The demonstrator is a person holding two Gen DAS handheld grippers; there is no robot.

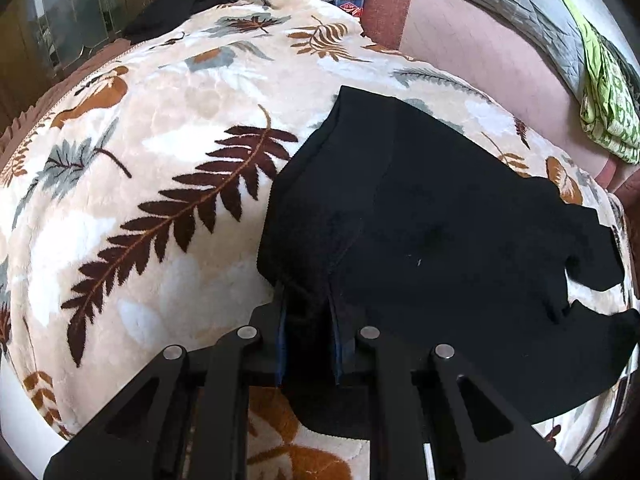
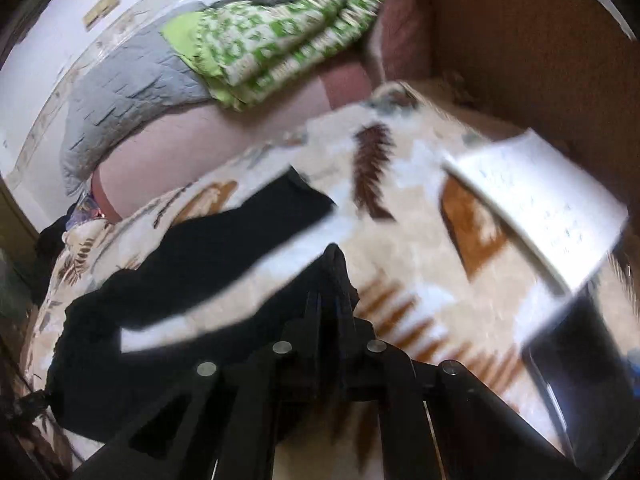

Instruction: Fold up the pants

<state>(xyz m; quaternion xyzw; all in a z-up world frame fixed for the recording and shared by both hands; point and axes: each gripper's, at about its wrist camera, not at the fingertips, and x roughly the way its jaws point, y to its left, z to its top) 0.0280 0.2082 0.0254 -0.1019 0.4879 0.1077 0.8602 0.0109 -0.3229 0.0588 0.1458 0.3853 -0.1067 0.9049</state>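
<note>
You are getting soft, even daylight in the left wrist view, which is staying sharp, though the fisheye is bending the blanket (image 1: 168, 152) at the edges and the pants (image 1: 420, 220) are reading as flat black without detail. In the right wrist view motion blur is smearing everything, and a white paper (image 2: 552, 216) is glaring.

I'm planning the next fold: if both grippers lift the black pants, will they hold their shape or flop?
Probably flop: the pants lie limp, following the leaf-print blanket. Cloth bunches at the right gripper, so expect sagging between grips. The plush pile may drag rather than let them slide. The left gripper pinches an edge.
</note>
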